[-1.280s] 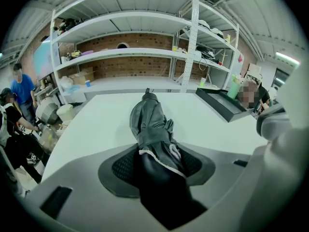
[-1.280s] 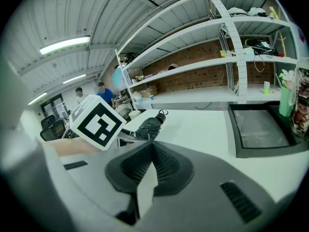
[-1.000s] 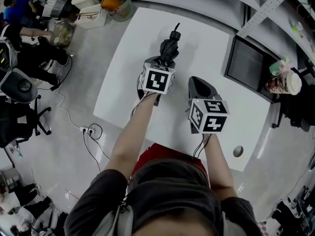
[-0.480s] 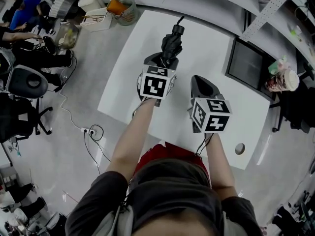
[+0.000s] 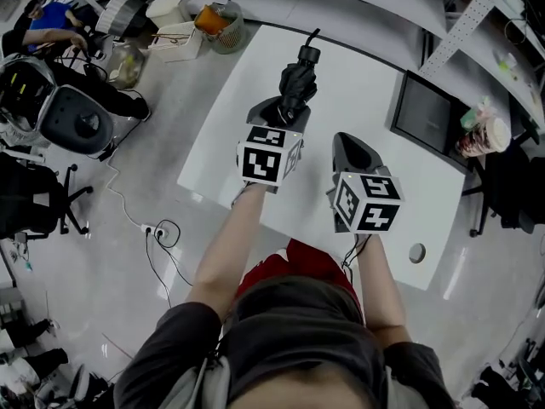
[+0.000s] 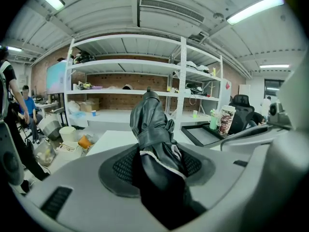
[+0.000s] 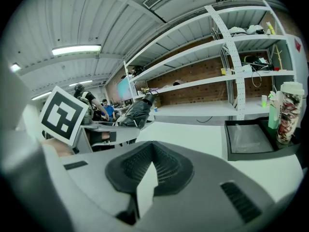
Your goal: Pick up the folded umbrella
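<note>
Your left gripper (image 5: 278, 114) is clamped on the folded umbrella (image 5: 295, 83). In the left gripper view, the gripper (image 6: 155, 170) has its ribbed pads pressed against either side of the black bundled fabric, and the umbrella (image 6: 150, 124) rises out from between them, tilted slightly, in front of the white shelves (image 6: 145, 64). From the head view, the umbrella points away from you over the white table (image 5: 366, 75), its handle end (image 5: 306, 55) farthest from you and a thin strap trailing past it. In the right gripper view, the umbrella (image 7: 137, 112) shows above the table top (image 7: 193, 137) rather than lying on it.

Your right gripper (image 5: 342, 141) hovers over the table just beside the left one, on your right, apart from the umbrella. Its view shows the gripper (image 7: 153, 151) with the jaw tips together and nothing held; only a thin wedge of white table shows lower down between the pads.

A dark tray (image 5: 428, 109) sits at the table's right side, with a patterned cup (image 5: 487, 136) just beyond it. An office chair (image 5: 78, 123) stands on the floor to your left.
</note>
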A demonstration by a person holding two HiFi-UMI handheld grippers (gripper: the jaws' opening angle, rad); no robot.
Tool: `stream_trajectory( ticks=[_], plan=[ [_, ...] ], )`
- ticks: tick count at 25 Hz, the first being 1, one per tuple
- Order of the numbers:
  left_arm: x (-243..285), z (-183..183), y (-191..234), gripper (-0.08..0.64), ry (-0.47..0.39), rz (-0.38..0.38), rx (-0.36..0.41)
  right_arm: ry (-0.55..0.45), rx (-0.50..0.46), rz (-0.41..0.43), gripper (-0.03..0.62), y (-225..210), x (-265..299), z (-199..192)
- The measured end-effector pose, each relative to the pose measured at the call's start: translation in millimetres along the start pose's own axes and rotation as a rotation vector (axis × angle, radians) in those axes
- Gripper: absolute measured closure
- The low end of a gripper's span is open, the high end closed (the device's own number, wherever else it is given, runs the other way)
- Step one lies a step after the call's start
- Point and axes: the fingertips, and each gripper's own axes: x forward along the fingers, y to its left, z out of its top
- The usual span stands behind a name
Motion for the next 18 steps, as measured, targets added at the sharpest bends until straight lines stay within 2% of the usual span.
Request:
stream_trajectory(
  ticks=[18],
  plan=[
    [-108.3, 4.0, -13.5, 0.345, -0.142, 0.002, 0.005, -0.097, -0.033, 0.030, 0.574, 61.4, -54.1, 15.3]
  ],
)
